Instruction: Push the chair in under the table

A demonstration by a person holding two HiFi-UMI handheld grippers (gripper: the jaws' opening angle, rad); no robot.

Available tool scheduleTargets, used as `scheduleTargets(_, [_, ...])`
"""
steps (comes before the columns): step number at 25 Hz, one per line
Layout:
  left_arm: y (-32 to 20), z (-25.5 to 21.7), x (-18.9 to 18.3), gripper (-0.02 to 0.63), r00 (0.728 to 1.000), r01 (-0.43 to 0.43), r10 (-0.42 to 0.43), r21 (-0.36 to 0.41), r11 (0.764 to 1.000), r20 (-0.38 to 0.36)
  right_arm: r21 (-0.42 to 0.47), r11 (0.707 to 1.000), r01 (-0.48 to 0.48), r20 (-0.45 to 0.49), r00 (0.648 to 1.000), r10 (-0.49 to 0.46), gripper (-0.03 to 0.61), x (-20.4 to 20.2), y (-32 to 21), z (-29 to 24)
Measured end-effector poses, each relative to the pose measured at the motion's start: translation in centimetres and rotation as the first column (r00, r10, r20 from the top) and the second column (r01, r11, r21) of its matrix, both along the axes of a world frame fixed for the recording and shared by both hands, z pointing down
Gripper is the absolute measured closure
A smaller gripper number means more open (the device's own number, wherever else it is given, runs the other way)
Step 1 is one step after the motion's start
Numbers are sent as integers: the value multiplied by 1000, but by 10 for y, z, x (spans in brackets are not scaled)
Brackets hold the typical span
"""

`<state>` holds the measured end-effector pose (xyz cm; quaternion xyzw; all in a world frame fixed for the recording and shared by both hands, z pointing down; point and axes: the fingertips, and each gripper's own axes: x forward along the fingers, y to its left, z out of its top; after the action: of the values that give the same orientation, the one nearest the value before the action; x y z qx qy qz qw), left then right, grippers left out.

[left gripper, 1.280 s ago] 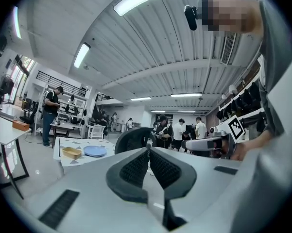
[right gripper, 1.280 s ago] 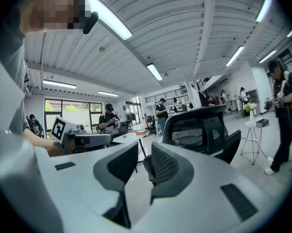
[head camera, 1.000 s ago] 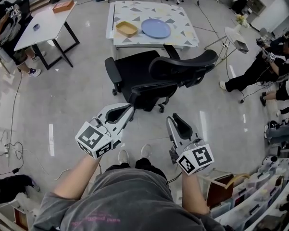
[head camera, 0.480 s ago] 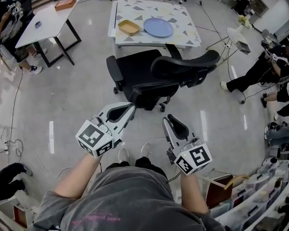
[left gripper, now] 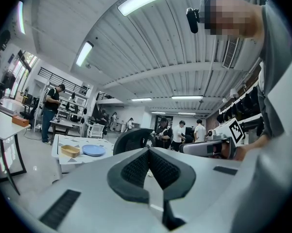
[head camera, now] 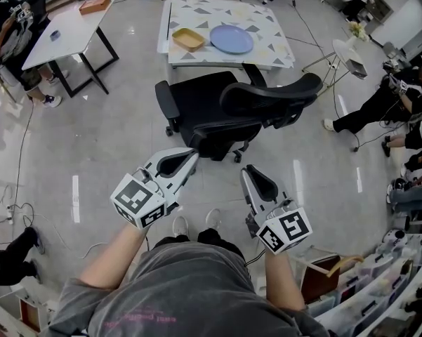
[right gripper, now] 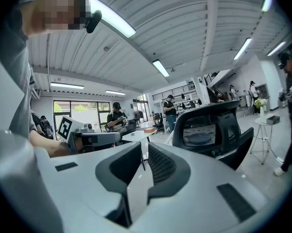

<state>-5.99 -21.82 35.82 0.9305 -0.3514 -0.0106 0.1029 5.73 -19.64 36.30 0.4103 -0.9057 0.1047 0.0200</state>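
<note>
A black office chair (head camera: 218, 114) stands pulled out in front of the white table with a triangle pattern (head camera: 196, 16), its backrest (head camera: 267, 93) towards me. My left gripper (head camera: 193, 153) is shut and empty, held level just short of the chair's near edge; its pads (left gripper: 136, 166) meet. To its right, my right gripper (head camera: 247, 168) is also empty and apart from the chair. Its jaws are closing, with a narrow gap and nothing between the pads (right gripper: 160, 164). The backrest (right gripper: 214, 127) shows ahead in the right gripper view, and the chair (left gripper: 131, 141) and table (left gripper: 73, 142) in the left gripper view.
A blue plate (head camera: 232, 39) and a yellow tray (head camera: 187, 39) lie on the patterned table. A white desk (head camera: 63, 34) stands at the left, a small round side table (head camera: 347, 55) at the right. People sit along both sides. Storage bins (head camera: 393, 279) fill the lower right.
The right gripper's jaws look narrower than a second ago, and it has shifted only slightly. The left gripper and the chair have stayed put.
</note>
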Motion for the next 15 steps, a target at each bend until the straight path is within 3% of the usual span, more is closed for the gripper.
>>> scheduleTargets(15, [-9,3,6,612,1000,-5,5,-8,1000,10,-5,1000,-2,2,1000,2,573,7,-15,2])
